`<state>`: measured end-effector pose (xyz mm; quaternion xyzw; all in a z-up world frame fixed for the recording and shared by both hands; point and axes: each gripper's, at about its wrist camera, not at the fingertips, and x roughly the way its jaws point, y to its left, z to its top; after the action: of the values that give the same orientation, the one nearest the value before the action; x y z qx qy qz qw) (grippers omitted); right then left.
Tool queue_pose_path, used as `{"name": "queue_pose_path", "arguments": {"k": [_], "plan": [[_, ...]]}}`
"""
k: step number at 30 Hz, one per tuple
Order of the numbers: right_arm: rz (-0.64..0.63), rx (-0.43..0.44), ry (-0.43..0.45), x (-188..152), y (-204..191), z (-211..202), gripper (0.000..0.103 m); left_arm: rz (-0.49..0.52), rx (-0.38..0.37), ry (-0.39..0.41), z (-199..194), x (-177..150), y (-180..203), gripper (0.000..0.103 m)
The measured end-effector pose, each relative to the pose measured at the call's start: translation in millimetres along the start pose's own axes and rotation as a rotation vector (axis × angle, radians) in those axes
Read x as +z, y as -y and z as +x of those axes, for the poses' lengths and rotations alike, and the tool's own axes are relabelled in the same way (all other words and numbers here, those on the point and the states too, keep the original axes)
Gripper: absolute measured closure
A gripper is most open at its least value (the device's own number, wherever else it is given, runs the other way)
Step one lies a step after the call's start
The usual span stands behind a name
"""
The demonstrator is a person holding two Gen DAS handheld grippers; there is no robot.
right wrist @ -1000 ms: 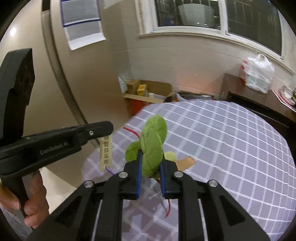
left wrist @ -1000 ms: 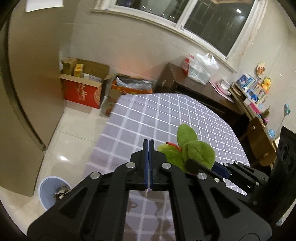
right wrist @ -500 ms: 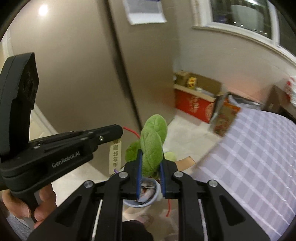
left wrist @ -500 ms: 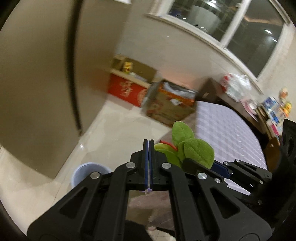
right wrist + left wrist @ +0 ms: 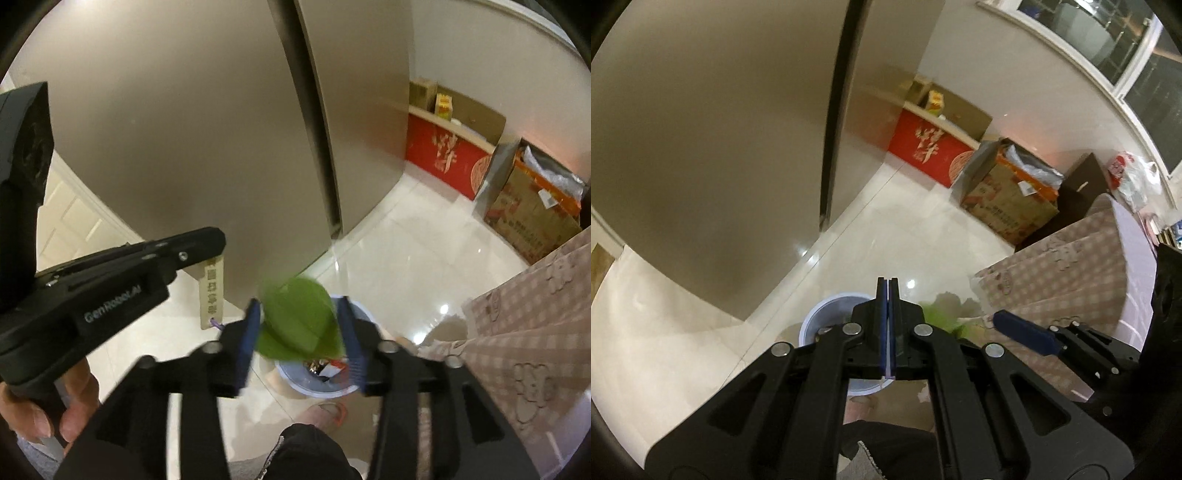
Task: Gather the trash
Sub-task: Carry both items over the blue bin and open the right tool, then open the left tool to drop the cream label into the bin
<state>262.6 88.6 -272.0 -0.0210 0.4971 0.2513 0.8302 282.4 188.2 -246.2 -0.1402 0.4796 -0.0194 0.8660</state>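
Right wrist view: right gripper (image 5: 301, 339) points steeply down over a pale blue waste bin (image 5: 356, 384) on the glossy tiled floor (image 5: 399, 258). Its jaws are opening; the blue pads (image 5: 248, 339) stand apart. A green plush leaf toy (image 5: 299, 325), motion-blurred, sits in the gap between them, directly above the bin mouth. Whether either pad touches the plush cannot be told from the blur. Wrappers lie in the bin.

Only this view shows: the left gripper (image 5: 218, 242) from the side, held by a hand (image 5: 55, 402) at lower left, with a wooden tag (image 5: 211, 293) bearing printed characters hanging from its tip, a purple cord at the tag's lower end. A pink slipper (image 5: 325, 413) just beside the bin and a dark trouser leg (image 5: 306, 450) appear at the bottom.

Left wrist view: left gripper's fingers are pressed flat together; the tag is not visible here. The same bin is largely hidden behind the fingers, only its rim showing. The plush appears as a green blur to the right of the fingers, next to one blue pad of the right gripper.

Only this view shows: the window (image 5: 1108, 48) at upper right, a white plastic bag (image 5: 1134, 181) on dark furniture, and the checked tablecloth (image 5: 1071, 266) draped at right.

Both views: tall beige cabinet doors (image 5: 720, 129), a red carton (image 5: 927, 147) and an open cardboard box (image 5: 1008, 192) along the wall.
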Motion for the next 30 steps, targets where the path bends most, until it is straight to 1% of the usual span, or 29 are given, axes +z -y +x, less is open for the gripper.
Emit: {"name": "queue_pose_path", "arguments": {"k": [5,10,15,18,23,26,30], "plan": [[0.015,-0.008,-0.024,-4.6,3.0,10.9,0.052,-0.012,0.002,-0.034,16.9,-4.1,-6.2,0.103],[0.028,-0.019,-0.033,-6.6,15.3,17.1,0.049,0.004,-0.004,-0.058,31.8,-6.0,0.2,0.103],[0.034,-0.03,-0.039,-8.8,23.0,21.3,0.048,0.016,-0.004,-0.067,36.8,-6.4,3.2,0.103],[0.04,-0.029,-0.041,-10.2,25.3,22.0,0.045,0.027,-0.003,-0.067,39.7,-6.1,7.8,0.102],[0.044,-0.023,-0.041,-10.7,27.8,21.5,0.044,0.049,0.006,-0.065,40.6,-5.0,15.9,0.102],[0.047,-0.023,-0.042,-11.0,27.3,20.7,0.044,0.06,0.008,-0.077,42.0,-5.6,18.4,0.102],[0.051,-0.023,-0.042,-13.0,29.0,18.3,0.044,0.051,0.035,-0.106,44.6,-7.6,14.5,0.101]]}}
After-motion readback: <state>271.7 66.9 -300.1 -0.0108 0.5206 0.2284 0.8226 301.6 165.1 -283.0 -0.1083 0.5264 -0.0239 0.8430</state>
